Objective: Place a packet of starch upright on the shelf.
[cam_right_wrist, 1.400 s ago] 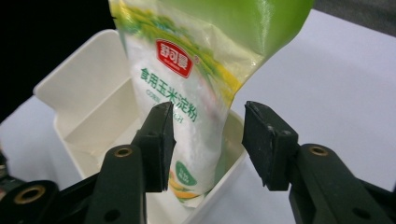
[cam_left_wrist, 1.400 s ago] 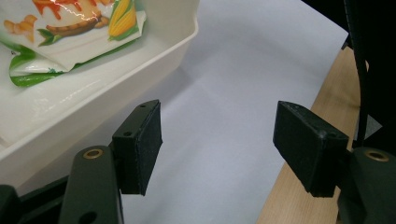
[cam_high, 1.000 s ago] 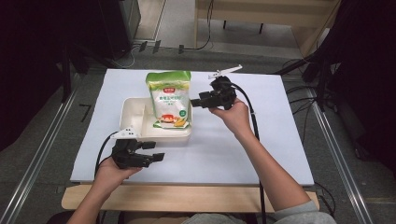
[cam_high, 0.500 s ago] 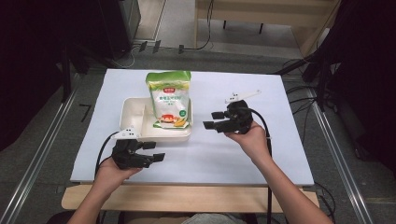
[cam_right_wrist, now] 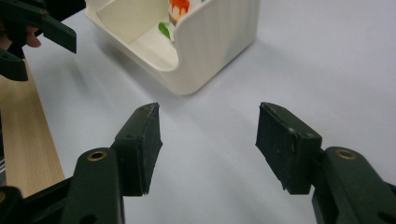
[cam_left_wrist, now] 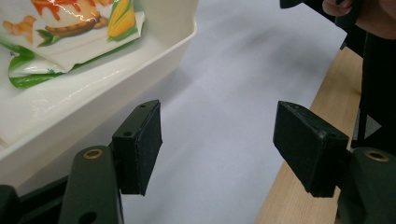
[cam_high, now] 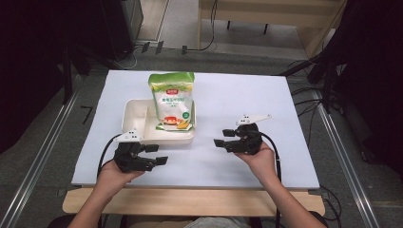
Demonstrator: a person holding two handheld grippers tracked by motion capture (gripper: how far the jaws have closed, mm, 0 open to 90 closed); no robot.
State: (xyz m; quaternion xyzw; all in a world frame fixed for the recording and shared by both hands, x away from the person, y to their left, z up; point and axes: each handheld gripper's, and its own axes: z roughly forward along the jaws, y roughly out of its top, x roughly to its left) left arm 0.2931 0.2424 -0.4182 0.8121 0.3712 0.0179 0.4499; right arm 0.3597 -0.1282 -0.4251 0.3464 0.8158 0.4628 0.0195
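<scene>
A green and white food pouch (cam_high: pixel 173 101) stands leaning in the right part of a cream tray (cam_high: pixel 134 110) on the white table. The pouch's lower edge, printed with corn (cam_left_wrist: pixel 70 28), lies inside the tray's wall (cam_left_wrist: pixel 154 65). My left gripper (cam_high: pixel 156 154) rests open near the table's front, just in front of the tray's left half, with nothing between its jaws. My right gripper (cam_high: pixel 225 137) is open and empty to the right of the tray, jaws pointing left toward the tray's corner (cam_right_wrist: pixel 205 56).
The white table sheet (cam_high: pixel 237 99) ends at a wooden front edge (cam_high: pixel 190 202). A divider splits the tray into two compartments. Metal rails and cables run along the floor on both sides. The left gripper's jaw (cam_right_wrist: pixel 42 25) appears at the top left of the right gripper view.
My right gripper has let go of the pouch's top and drawn back toward me and to the right, down near the table. The pouch stays standing in the tray. The left gripper has not moved.
</scene>
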